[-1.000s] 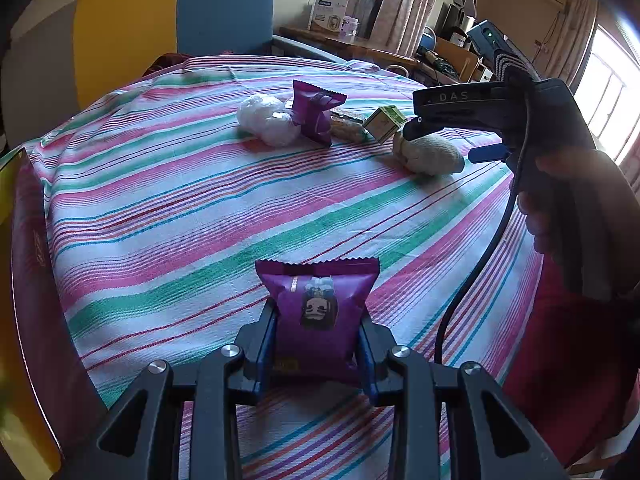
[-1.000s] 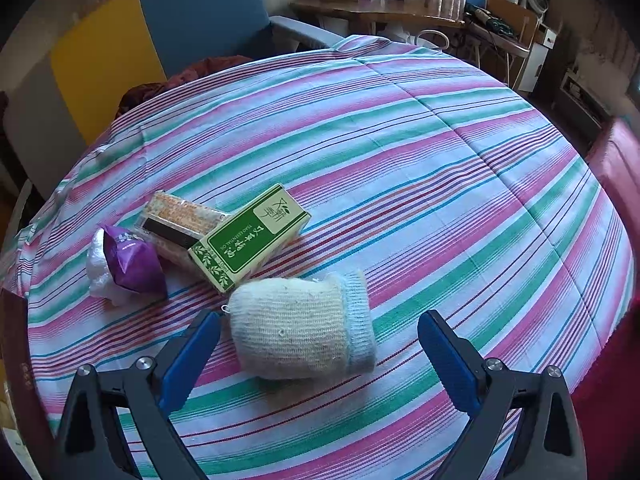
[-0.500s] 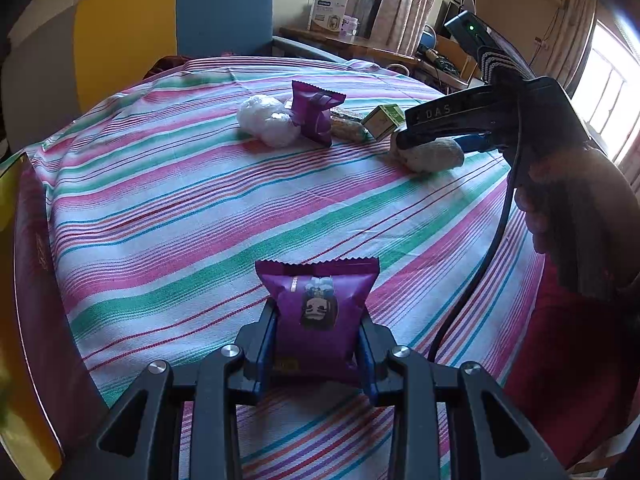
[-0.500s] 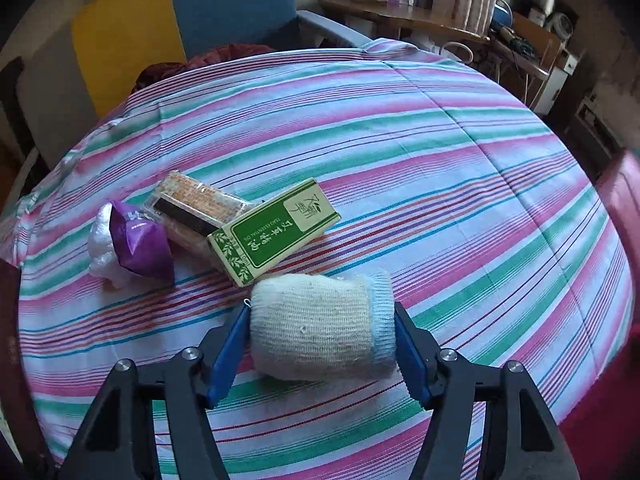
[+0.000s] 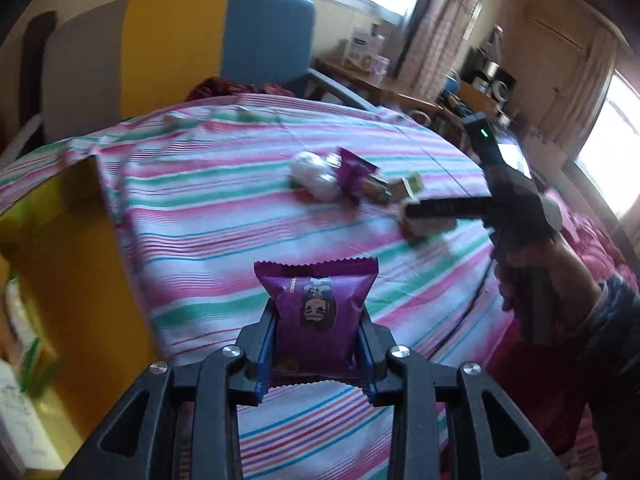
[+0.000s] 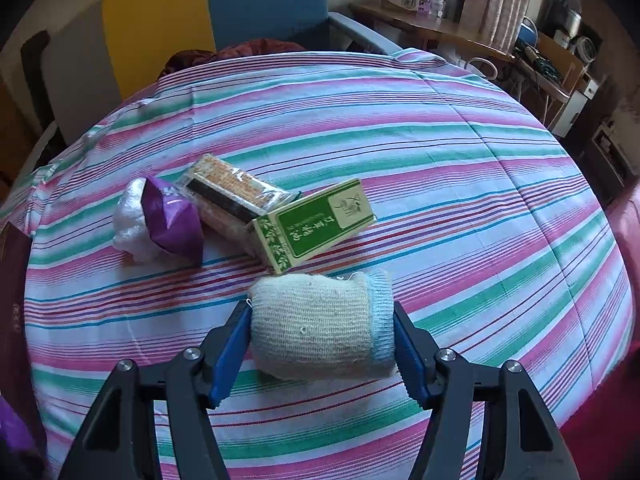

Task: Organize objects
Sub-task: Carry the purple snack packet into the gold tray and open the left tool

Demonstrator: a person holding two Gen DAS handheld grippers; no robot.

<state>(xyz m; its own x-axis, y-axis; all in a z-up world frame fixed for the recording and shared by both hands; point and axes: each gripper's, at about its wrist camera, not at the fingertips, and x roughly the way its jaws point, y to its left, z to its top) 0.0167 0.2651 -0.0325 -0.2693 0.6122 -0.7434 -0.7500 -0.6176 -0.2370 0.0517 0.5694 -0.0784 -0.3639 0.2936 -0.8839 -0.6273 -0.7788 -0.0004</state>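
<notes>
Two handheld grippers work a striped tablecloth (image 6: 460, 168). Nearest, the left gripper (image 5: 316, 354) is clamped on a purple snack packet (image 5: 316, 312), upright with its long axis vertical and crimped top edge uppermost, carried clear above the cloth beside a yellow box (image 5: 76, 272). The thin foil could slide out of the pads if the hand swings sharply. Beyond, the right gripper (image 6: 322, 354) has just closed its jaws on a rolled knit sock (image 6: 320, 324) lying on the cloth, long axis crosswise, blue cuff toward the right finger. Being soft, it may squash and slip free on lifting. Just behind it, the green box (image 6: 316, 224), wrapped crackers (image 6: 230, 196), second purple packet (image 6: 172, 220) and white bundle (image 6: 130, 220) crowd together and could be nudged.
</notes>
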